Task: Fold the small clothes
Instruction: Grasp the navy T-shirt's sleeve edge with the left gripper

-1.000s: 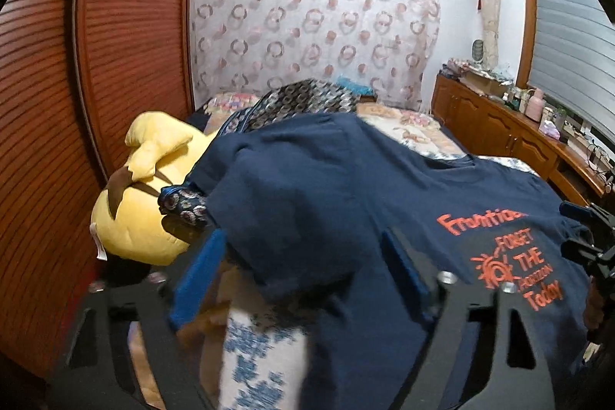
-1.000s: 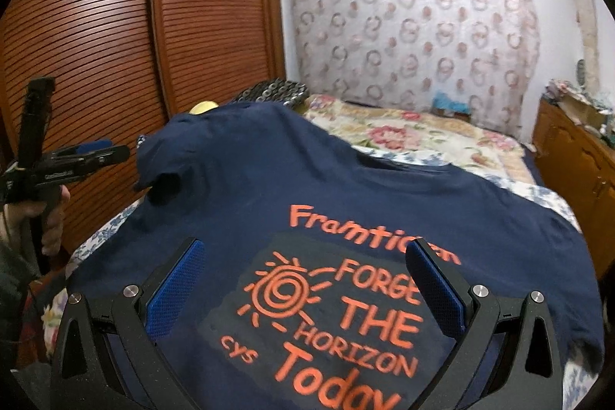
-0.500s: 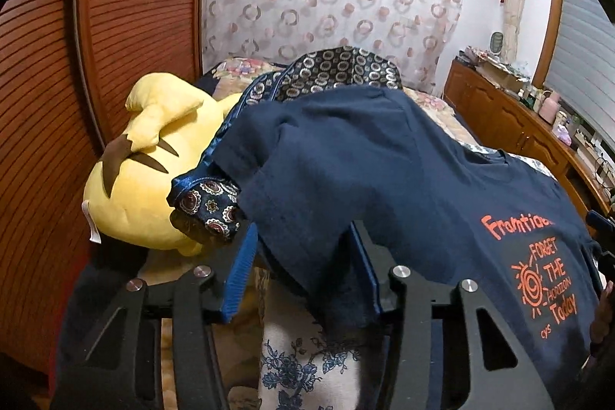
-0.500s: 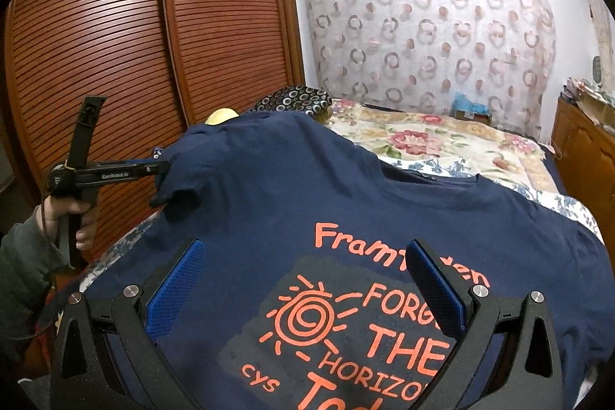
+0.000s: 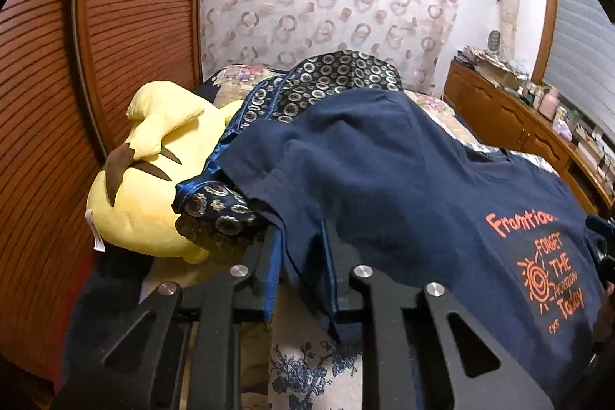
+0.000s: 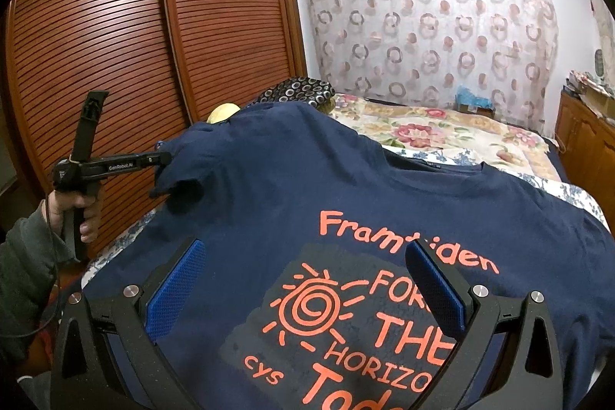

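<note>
A navy T-shirt [image 6: 307, 179] with an orange print lies spread on the bed, print side up. My left gripper [image 5: 299, 237] is at the shirt's left sleeve [image 5: 303, 268]. Its jaws are closing, and a fold of the sleeve hangs pinched between the blue pads. The right wrist view shows this same left gripper [image 6: 163, 159] from the side, its tip at the sleeve edge, held by a person's hand [image 6: 82, 214]. My right gripper [image 6: 303, 248] hovers over the print, jaws wide open, nothing between the pads [image 6: 177, 287].
A yellow plush toy [image 5: 142, 195] and a dark ring-patterned cloth [image 5: 334, 75] lie by the sleeve at the bed's left. Louvred wooden wardrobe doors [image 6: 134, 45] stand close on the left. The floral bedspread [image 6: 423, 129] extends behind the shirt; a cluttered wooden cabinet [image 5: 499, 114] runs along the right.
The left gripper has come forward and down onto the sleeve, and its jaws have narrowed from wide apart to close around the fabric. The right gripper stays open over the print.
</note>
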A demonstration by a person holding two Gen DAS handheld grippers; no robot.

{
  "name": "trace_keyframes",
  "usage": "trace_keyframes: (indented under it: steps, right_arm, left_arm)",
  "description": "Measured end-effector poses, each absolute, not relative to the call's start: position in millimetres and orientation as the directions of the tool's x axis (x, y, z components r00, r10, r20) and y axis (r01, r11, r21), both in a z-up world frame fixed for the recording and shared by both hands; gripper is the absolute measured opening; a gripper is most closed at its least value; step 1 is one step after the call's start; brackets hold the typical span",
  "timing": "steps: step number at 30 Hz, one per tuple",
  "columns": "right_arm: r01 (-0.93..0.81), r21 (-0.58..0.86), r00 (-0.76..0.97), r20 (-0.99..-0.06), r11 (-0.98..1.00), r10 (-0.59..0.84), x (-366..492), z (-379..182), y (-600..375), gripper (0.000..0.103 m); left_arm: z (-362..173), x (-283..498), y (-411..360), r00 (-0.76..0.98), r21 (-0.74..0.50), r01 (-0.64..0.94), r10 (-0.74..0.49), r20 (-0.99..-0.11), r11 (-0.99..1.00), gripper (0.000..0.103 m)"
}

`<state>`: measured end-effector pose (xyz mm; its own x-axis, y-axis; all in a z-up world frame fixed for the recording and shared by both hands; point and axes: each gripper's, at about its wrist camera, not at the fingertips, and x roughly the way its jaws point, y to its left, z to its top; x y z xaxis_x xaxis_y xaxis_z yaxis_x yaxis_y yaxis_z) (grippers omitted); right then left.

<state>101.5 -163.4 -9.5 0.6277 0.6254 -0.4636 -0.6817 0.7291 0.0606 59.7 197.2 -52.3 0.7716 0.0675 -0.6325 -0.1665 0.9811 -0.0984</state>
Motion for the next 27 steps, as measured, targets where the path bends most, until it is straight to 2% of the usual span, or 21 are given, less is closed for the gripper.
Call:
trace_keyframes:
  steps: [6,10,19,24,27]
  right_arm:
    - [-0.675,0.072,0.628,-0.465,0.734,0.624,100,-15,-167,0.103]
    - [-0.669,0.074,0.631,-0.468,0.739,0.618,103,-16,-168,0.103]
    - [-0.649,0.083,0.646,-0.464,0.756,0.606,102,-18,-173,0.103]
    - [-0.627,0.090,0.666,-0.453,0.774,0.592,102,-17,-184,0.103]
    - [-0.608,0.095,0.681,-0.447,0.788,0.580,100,-16,-190,0.103]
  left_arm:
    - [-55,54,191,0.774,-0.098,-0.159,0.062,-0.630,0.982,0.020]
    - [-39,54,180,0.810,-0.086,-0.122,0.049,-0.584,0.989,0.003]
    - [-1,80,162,0.848,-0.085,-0.047,-0.005,-0.530,0.995,0.002]
    - [21,104,129,0.859,-0.074,0.041,-0.073,-0.506,0.996,0.002]
    - [27,123,94,0.844,-0.044,0.121,-0.126,-0.521,0.992,0.002]
